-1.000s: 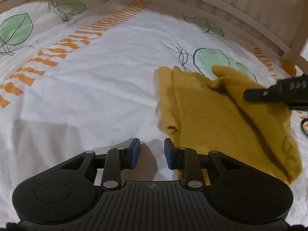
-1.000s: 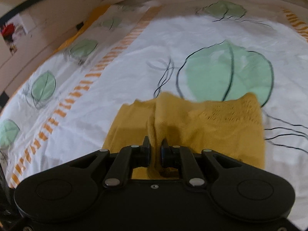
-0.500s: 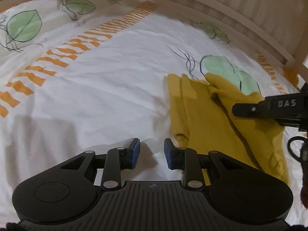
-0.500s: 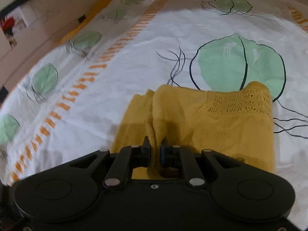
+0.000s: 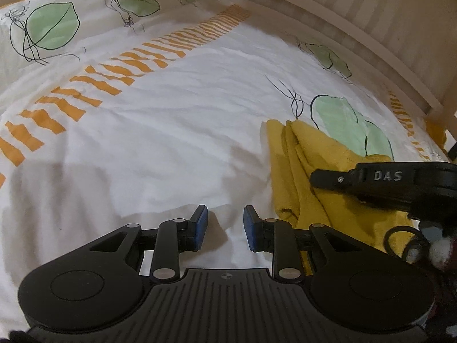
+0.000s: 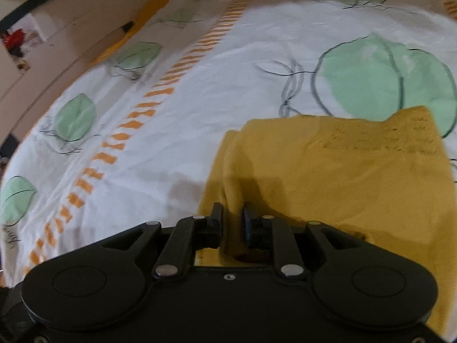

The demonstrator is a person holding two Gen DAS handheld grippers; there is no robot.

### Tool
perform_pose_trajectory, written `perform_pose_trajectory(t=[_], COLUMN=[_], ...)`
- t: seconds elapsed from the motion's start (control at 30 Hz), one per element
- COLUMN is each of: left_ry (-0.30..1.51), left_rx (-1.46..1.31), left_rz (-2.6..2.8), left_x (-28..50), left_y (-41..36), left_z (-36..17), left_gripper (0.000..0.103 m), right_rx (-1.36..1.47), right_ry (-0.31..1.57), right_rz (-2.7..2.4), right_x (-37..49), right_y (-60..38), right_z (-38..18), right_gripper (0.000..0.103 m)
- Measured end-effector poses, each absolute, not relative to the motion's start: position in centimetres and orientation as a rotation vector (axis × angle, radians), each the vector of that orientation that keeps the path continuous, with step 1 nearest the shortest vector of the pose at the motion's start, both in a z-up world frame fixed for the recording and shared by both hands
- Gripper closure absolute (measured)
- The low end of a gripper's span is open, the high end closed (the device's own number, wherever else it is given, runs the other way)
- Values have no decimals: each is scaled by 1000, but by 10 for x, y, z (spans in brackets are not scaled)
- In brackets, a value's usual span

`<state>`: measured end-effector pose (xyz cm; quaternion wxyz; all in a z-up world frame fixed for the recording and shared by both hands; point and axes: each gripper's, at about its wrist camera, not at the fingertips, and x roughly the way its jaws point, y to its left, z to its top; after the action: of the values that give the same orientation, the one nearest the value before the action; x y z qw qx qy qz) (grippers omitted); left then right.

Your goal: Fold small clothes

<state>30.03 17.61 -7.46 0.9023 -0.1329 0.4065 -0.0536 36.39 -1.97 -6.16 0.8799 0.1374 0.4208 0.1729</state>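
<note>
– Where is the cloth [image 6: 342, 177]?

– It lies on the bed [image 5: 171, 143], over by our right side, partly on top of a green leaf [image 6: 380, 83] in the print. It is yellow and looks folded over already, with soft layers along its left edge.

– What is our right gripper [image 6: 232, 223] doing?

– Its jaws are close together, and a ridge of the cloth sits pinched between them. So we hold a bit of the cloth's edge.

– And our left gripper [image 5: 224, 227]?

– That one is open a middling way. It has nothing in it. It hangs over bare sheet, just beside the cloth's near corner.

– So which step are we on?

– We think we are in the middle of a fold. The right side is carrying a flap across the cloth.

– What comes next?

– We guess the flap needs to go down flat, with its edges lined up. Then we can let go. The left gripper may need to hold the near corner so the cloth does not slide.
</note>
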Motion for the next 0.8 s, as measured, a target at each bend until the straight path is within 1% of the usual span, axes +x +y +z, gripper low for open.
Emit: perform_pose_trajectory(t=[0.17, 0.23, 0.27, 0.4, 0.47, 0.5, 0.57, 0.8], left_ry=[839, 839, 838, 836, 836, 835, 834, 831], left_rx=[-281, -285, -288, -301, -303, -304, -317, -407], left_rz=[-111, -111, -112, -114, -114, -116, -126, -225], left_x=[302, 301, 301, 301, 301, 301, 300, 299], left_y=[178, 178, 178, 179, 180, 180, 180, 179], left_z=[-76, -76, -76, -76, -77, -77, -76, -65], left_gripper=[76, 76, 76, 76, 76, 76, 76, 76], right_rx=[354, 351, 337, 223, 129, 87, 34, 17], right_ry=[795, 759, 741, 708, 693, 687, 680, 699], right_rz=[433, 439, 437, 408, 385, 374, 371, 397], right_x=[352, 344, 338, 316, 303, 298, 287, 286], right_y=[-39, -51, -57, -70, -69, -68, -68, -71], right_z=[-36, -23, -17, -7, -10, -14, -23, -48], right_gripper=[75, 69, 64, 62, 60, 54, 47, 46])
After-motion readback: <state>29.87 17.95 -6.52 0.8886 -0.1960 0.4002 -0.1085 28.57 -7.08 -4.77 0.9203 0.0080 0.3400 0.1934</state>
